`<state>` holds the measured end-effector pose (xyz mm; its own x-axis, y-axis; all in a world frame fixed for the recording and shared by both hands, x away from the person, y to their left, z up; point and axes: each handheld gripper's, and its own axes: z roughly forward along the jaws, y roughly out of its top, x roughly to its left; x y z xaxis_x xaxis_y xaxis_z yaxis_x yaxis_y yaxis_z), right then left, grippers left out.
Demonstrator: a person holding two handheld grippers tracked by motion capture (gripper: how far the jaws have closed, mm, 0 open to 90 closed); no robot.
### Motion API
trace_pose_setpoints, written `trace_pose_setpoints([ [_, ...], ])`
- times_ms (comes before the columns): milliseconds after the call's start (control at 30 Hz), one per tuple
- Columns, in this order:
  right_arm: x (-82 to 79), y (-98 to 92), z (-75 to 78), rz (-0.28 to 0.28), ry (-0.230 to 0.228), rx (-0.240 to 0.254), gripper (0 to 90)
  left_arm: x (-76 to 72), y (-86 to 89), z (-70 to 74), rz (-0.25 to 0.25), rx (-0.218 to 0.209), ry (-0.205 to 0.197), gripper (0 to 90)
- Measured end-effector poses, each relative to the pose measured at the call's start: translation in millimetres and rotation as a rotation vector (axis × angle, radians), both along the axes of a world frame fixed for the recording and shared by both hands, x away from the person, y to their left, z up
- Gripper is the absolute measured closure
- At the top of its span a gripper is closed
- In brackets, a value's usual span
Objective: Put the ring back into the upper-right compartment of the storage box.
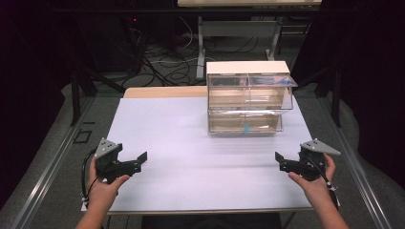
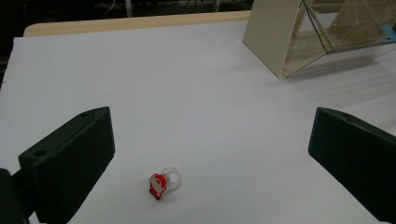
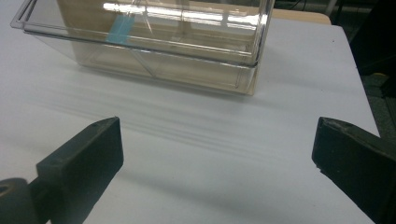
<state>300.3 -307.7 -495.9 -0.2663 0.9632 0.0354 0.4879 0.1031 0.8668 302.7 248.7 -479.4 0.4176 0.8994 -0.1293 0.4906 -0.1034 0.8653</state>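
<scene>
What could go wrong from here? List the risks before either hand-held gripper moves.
1. The small red-and-white ring lies flat on the white table between the open jaws of the left hand-held gripper; being tiny with a clear loop, it may slip or skid when pinched.
2. The clear plastic drawer unit has its upper bin tilted open; a bump from the right hand-held gripper could shift it.

Two-tier drawer cabinet (image 1: pixel 248 95) toward the table's (image 1: pixel 191 143) far right edge; small ring charm (image 2: pixel 162 184) on the table near its left edge, well apart.
</scene>
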Motion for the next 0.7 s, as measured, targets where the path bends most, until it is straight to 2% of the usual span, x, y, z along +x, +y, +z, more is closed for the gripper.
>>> trace_pose_setpoints([
  [67, 0.1, -1.0, -1.0, 0.015, 0.005, 0.008, 1.7, 0.4, 0.3, -0.4, 0.002, -0.002, 0.001, 0.4],
  [167, 0.0, 0.7, -2.3, 0.009, 0.012, 0.026, 1.7, 1.1, 1.6, -0.4, 0.010, -0.011, -0.001, 0.4],
  [367, 1.7, 9.1, -6.2, 0.057, 0.033, 0.045, 1.8, 0.9, 6.6, 0.1, 0.027, -0.035, 0.010, 0.4],
  [700, 5.9, 31.8, -6.4, 0.124, 0.047, 0.012, 1.7, -2.1, 15.9, 1.2, 0.073, -0.057, 0.009, 0.4],
])
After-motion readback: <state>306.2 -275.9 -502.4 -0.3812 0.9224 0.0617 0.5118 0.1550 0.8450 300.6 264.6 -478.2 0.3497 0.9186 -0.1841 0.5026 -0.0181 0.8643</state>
